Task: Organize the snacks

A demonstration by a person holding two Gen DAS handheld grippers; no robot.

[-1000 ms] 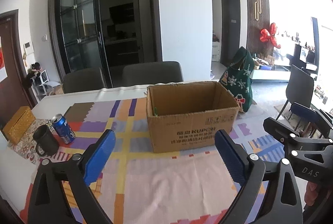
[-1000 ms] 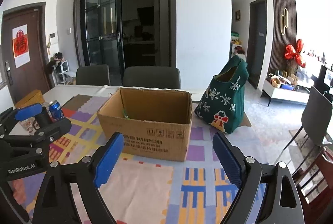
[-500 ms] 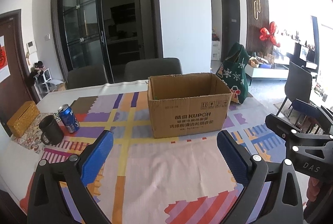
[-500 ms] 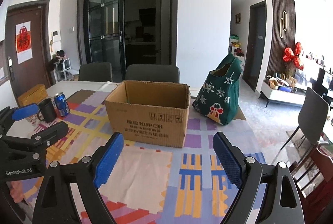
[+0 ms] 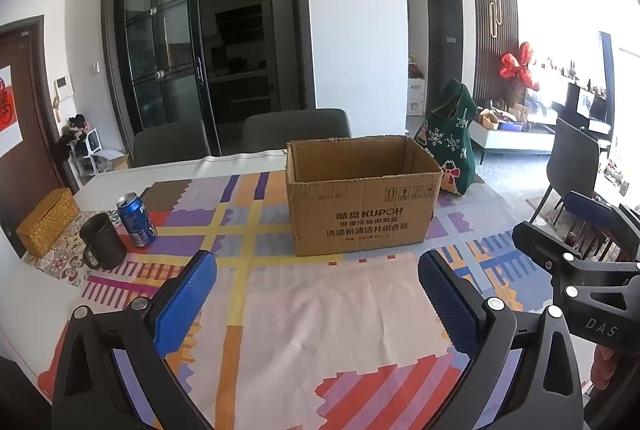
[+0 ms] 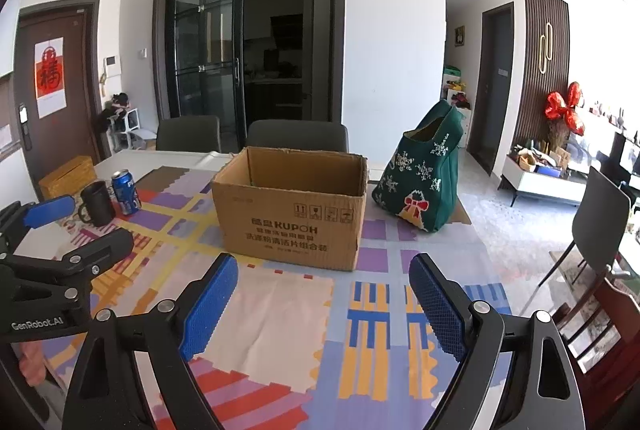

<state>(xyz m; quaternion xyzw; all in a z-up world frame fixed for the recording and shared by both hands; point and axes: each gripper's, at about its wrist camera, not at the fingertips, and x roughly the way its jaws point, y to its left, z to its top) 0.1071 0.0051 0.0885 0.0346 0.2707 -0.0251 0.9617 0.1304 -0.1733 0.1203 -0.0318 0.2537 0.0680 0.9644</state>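
Bright daylight flooding in from the right of both frames, window area blown out to white glare, dark glass doors (image 5: 192, 62) at upper centre dim, soft shadows on the tablecloth (image 5: 328, 310), sharp centre, fisheye bending and black corners.

An open brown cardboard box (image 6: 289, 208) stands on the multicoloured patterned tablecloth (image 6: 372, 318), a green fabric snowflake bag (image 6: 424, 174) beside it, the right gripper's (image 6: 322, 294) blue-padded jaws wide apart.
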